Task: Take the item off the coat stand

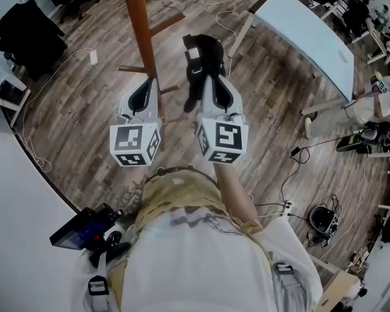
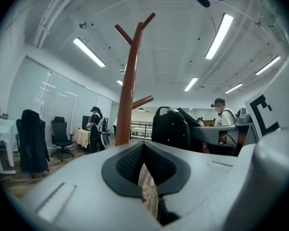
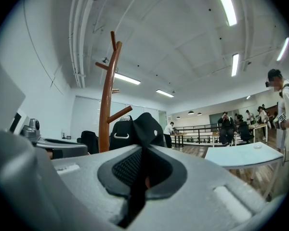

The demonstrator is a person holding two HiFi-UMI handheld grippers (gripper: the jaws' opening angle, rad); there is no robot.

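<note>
Well, the right gripper [image 1: 207,78] is squeezed tight on a thin black strap [image 3: 136,196] of the backpack [image 1: 202,52]. The backpack is soft black cloth with a small white mark. It hangs just beside the coat stand [image 1: 140,28], near a low branch. What is inside it cannot be seen. The left gripper [image 1: 152,82] is pinched closed with nothing in it. The coat stand is a round, smooth pole of red-brown wood. Both grippers are grey with bumpy black pads [image 2: 130,162]. The floor [image 1: 84,116] is wooden planks.
</note>
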